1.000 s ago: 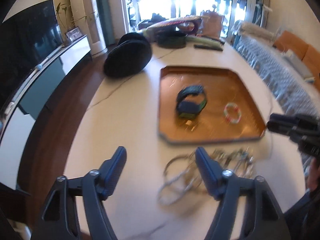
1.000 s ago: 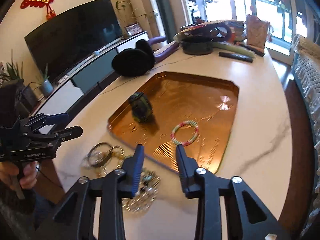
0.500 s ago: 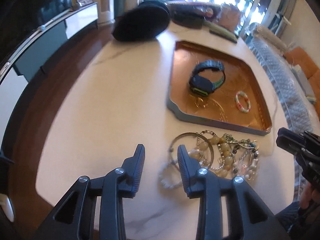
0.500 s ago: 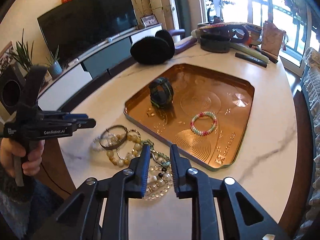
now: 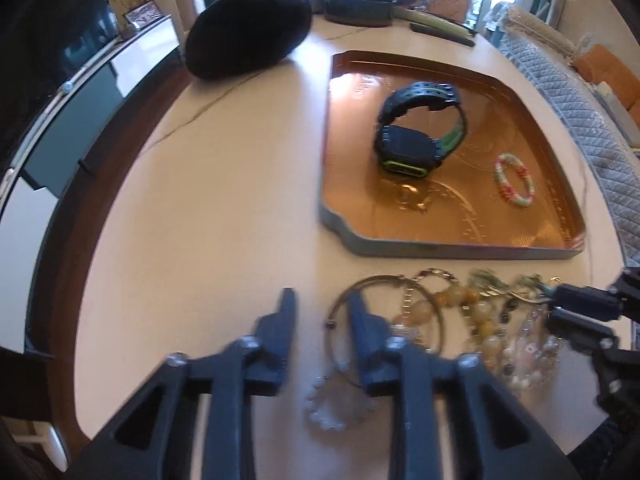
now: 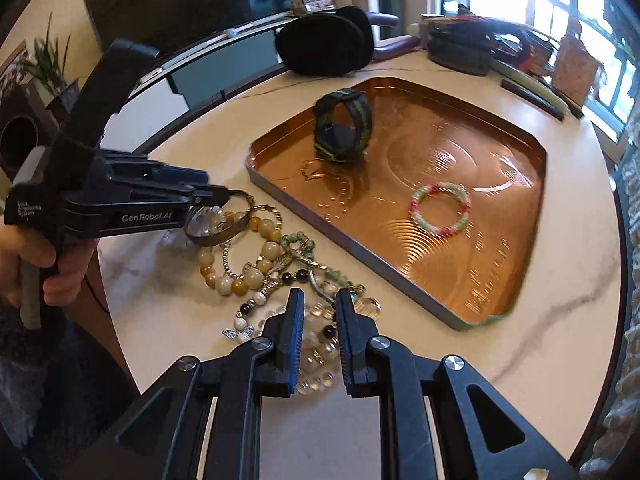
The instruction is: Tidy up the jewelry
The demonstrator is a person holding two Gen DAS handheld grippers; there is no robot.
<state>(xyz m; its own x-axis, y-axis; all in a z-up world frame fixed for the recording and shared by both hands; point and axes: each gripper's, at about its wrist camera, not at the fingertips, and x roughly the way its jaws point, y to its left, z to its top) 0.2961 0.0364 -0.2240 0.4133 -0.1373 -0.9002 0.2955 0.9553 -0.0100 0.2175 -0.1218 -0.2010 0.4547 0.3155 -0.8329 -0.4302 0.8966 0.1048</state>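
Two grippers w/ narrow jaws: our left gripper [image 6: 224, 196], marked "GenRobot.AI", has just been closing around the metal bangle [image 6: 224, 232], grip unclear; our right gripper [image 6: 318, 304] sits narrow above clear beads [image 6: 316, 344], not pressing. Bracelet pile [image 6: 272, 264] lies on the marble table [image 6: 540, 340] beside the copper tray [image 6: 500, 200], which holds 1 watch [image 6: 342, 124], 1 pink-green bracelet [image 6: 440, 216]. Black cushion [image 6: 324, 46] behind.

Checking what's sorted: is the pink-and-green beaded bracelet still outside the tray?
No, the beaded bracelet lies inside the copper tray.
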